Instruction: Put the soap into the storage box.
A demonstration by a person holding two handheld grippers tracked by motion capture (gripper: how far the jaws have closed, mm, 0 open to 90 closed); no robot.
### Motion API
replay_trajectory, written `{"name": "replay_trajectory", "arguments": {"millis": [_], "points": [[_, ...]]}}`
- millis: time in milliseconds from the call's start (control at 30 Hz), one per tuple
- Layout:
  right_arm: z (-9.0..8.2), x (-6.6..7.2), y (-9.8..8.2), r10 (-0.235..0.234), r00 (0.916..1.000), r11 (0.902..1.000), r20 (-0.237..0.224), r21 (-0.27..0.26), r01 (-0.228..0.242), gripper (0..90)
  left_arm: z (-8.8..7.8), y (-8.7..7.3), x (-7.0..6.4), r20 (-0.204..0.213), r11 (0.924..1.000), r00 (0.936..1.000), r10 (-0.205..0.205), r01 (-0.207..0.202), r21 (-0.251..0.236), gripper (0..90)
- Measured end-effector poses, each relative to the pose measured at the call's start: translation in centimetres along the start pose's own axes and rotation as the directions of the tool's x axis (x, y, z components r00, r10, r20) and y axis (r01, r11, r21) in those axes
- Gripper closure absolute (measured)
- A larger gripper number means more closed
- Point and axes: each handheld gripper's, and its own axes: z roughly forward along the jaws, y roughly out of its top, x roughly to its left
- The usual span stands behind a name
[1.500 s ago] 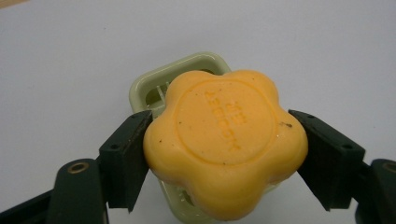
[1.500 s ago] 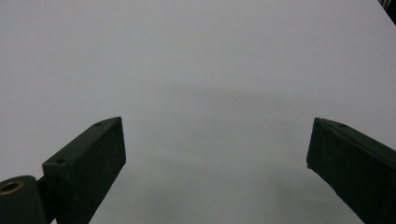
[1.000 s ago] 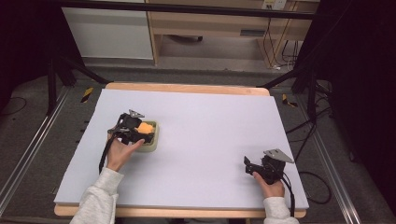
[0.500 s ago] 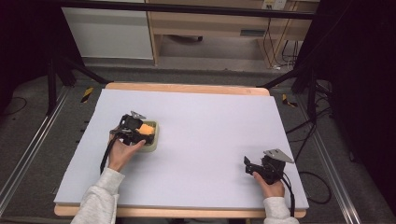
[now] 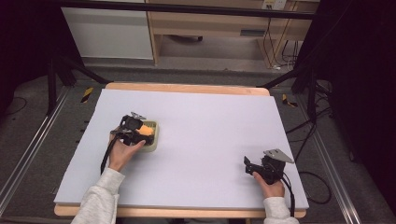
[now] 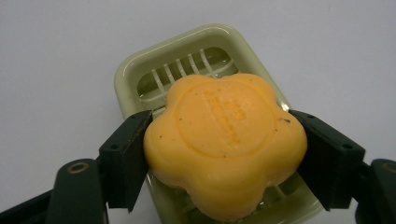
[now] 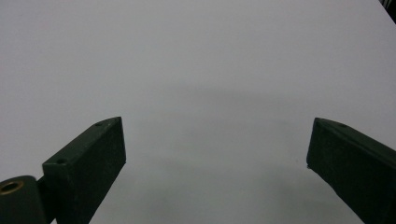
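Note:
An orange flower-shaped soap (image 6: 224, 140) is clamped between the two black jaws of my left gripper (image 6: 224, 154), right over a pale green slatted soap dish (image 6: 187, 65). In the high view the left gripper (image 5: 135, 130) holds the soap (image 5: 145, 129) above the dish (image 5: 153, 139) at the table's left middle. Whether the soap rests on the dish or hangs just above it I cannot tell. My right gripper (image 5: 254, 167) sits near the front right of the table; its jaws stand wide apart over bare white surface (image 7: 205, 93) with nothing between them.
The white table top (image 5: 210, 126) stretches between the two grippers. A wooden rim (image 5: 187, 87) runs along its far edge. Cables trail from both grippers toward the person's sleeves. Dark frame legs and floor cables lie beyond the table's sides.
The left gripper with the soap has shifted slightly toward the person, staying over the dish. The right gripper has not moved.

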Motion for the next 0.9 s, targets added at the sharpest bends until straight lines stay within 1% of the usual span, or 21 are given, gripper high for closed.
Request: {"name": "replay_trajectory", "arguments": {"millis": [333,900], "points": [[0.0,0.0,0.0,-0.001,1.0,1.0,0.001,0.0,0.001,5.1,0.24,-0.02,-0.3,-0.002,0.9999,1.0,0.01,-0.01,0.005,24.8],[-0.01,0.01,-0.01,-0.005,1.0,1.0,0.003,-0.002,0.005,5.1,0.27,-0.08,-0.32,-0.001,1.0,1.0,0.003,-0.003,0.001,24.4]]}}
